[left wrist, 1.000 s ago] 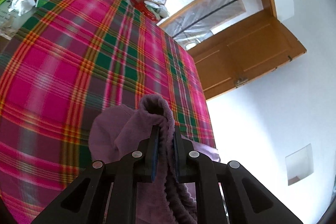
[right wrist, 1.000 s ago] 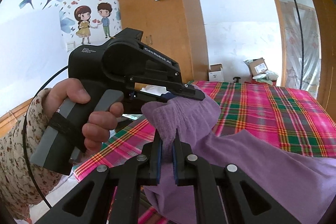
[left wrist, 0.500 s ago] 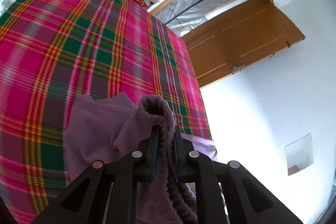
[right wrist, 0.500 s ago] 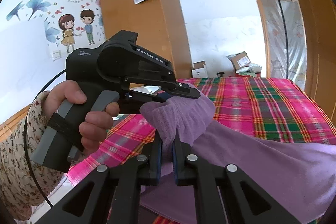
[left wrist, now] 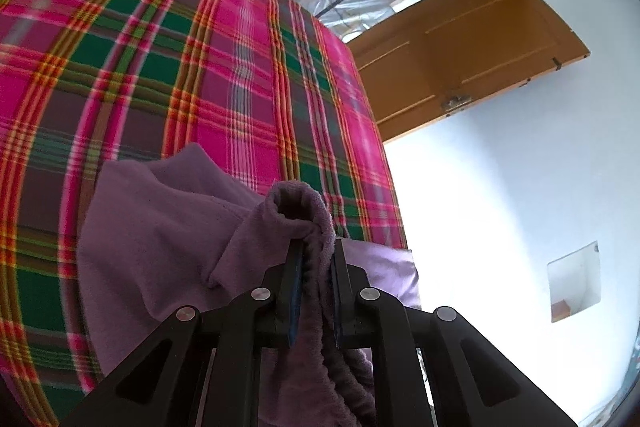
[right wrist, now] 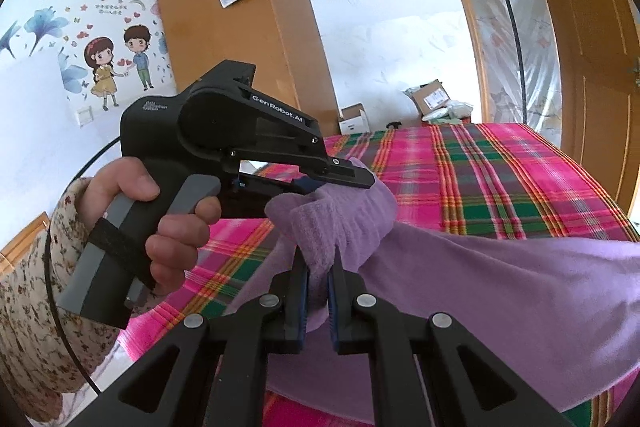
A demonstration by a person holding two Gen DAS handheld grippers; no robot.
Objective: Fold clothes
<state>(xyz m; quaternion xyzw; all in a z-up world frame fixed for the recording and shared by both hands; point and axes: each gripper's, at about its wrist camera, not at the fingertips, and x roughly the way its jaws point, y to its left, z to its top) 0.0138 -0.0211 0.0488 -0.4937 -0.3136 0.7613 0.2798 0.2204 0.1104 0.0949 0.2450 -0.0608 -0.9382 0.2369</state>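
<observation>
Over the last second the purple garment (left wrist: pixel 168 227) had spread wider across the plaid bed (left wrist: pixel 160 67), which suggested it was being lowered and laid out for folding. The left gripper (left wrist: pixel 316 259) had its jaws clamped on a bunched edge, and the right gripper (right wrist: pixel 318 271) pinched the same edge just beside it. The garment's near end and overall shape were cut off.

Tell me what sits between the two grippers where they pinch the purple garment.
Only bunched purple garment: in the right wrist view, the left gripper and right gripper clamp neighbouring folds of it, with nothing else between them.
</observation>
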